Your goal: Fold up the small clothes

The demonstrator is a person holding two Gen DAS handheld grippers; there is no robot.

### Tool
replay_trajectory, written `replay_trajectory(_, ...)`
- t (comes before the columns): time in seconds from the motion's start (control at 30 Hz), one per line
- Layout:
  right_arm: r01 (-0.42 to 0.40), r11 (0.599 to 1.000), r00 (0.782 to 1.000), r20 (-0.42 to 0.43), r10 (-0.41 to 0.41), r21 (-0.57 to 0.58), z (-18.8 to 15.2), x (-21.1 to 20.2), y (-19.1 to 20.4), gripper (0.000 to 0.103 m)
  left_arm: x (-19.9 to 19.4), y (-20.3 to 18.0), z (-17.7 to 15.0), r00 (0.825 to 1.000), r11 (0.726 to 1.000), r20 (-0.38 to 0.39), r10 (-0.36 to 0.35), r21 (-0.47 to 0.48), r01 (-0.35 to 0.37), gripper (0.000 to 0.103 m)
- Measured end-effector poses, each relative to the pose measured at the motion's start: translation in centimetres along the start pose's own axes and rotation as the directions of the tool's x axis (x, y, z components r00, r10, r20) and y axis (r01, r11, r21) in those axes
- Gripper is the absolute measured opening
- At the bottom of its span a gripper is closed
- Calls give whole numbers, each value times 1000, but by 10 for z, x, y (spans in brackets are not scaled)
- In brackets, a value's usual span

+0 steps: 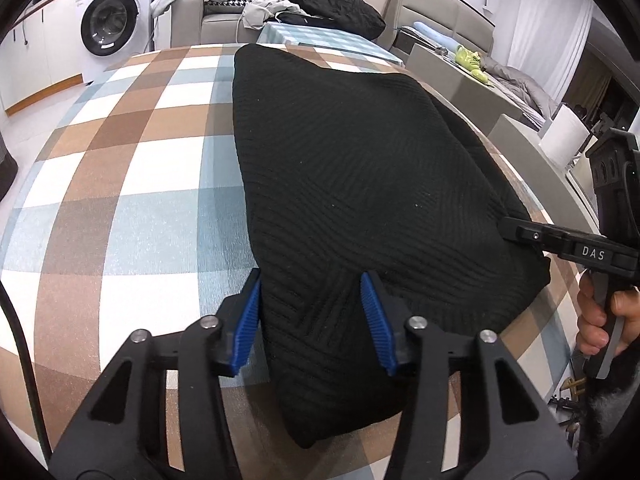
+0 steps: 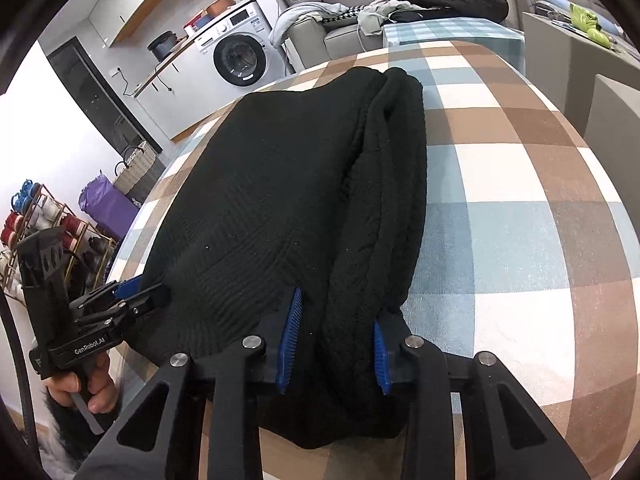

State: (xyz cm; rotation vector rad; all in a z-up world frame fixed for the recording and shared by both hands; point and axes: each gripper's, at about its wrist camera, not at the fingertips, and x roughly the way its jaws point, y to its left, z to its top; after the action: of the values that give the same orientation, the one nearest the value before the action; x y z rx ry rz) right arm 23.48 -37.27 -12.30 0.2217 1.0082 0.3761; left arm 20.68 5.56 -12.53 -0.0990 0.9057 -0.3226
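Sweater (image 1: pixel 360 184), one, hand-held grippers (image 1: pixel 310 320) (image 2: pixel 336 344), two

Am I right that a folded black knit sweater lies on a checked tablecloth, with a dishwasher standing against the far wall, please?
Not quite. The appliance by the far wall is a front-loading washing machine, not a dishwasher; the left wrist view shows its round door. The rest holds: the folded black knit sweater does lie on the checked tablecloth.

A checked tablecloth (image 1: pixel 132 184) in brown, blue and white covers the tabletop. Behind stands a white washing machine (image 1: pixel 116 20) beside a grey sofa (image 1: pixel 224 20) (heaped with clothes). A shoe rack (image 2: pixel 44 224) and purple bag (image 2: pixel 108 204) sit on the floor.
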Motion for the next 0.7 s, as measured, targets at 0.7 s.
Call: replay_trajectory(0.7,-11,999,1000,5,11,-44,11,23,28,31,-16,32,1,995,994,36,97,-48,-95,41)
